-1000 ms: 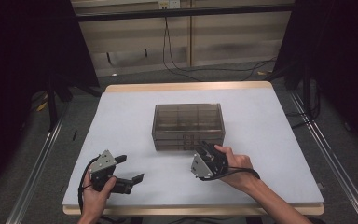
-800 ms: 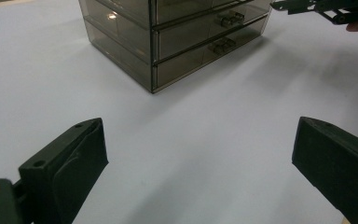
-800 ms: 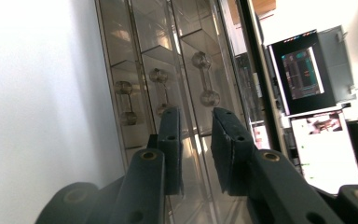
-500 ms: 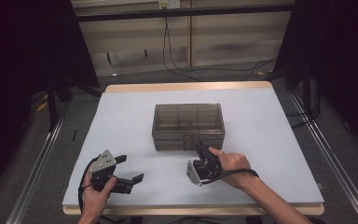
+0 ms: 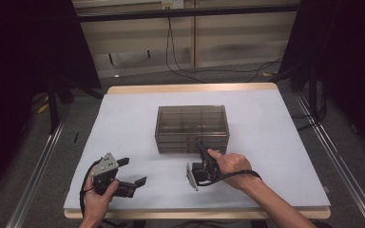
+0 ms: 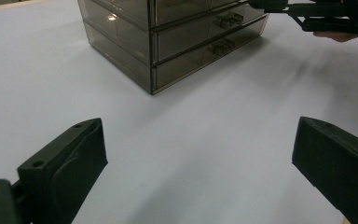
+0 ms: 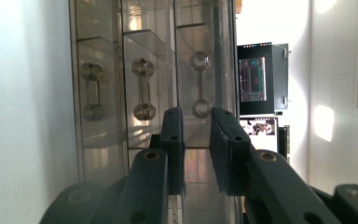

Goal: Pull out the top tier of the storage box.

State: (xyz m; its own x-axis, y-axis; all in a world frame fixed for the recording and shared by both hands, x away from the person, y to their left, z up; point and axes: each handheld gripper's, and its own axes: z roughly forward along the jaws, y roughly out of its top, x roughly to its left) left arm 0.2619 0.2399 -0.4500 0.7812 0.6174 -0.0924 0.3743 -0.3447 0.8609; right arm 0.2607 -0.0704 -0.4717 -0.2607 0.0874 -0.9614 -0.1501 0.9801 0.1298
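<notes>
A smoky see-through drawer box (image 5: pixel 191 126) stands at the middle of the white table (image 5: pixel 275 142). My right gripper (image 5: pixel 200 145), rolled on its side in a hand, points at the box's front. In the right gripper view its jaws (image 7: pixel 196 114) stand a narrow gap apart with nothing pressed between them, and the top drawer's dumbbell handle (image 7: pixel 200 84) lies just beyond the tips. My left gripper (image 5: pixel 133 171) rests at the front left, wide open and holding nothing (image 6: pixel 198 158). From there the box (image 6: pixel 135 42) sits ahead.
The table's wooden front edge (image 5: pixel 195 213) runs close behind both hands. Metal rails (image 5: pixel 38 190) flank the table, and cables (image 5: pixel 180 66) lie on the floor beyond it. A lit monitor (image 7: pixel 254 72) stands past the box.
The right hand has sunk a little and drifted left, bringing its jaws up to the drawer front. The left gripper has stayed where it was.
</notes>
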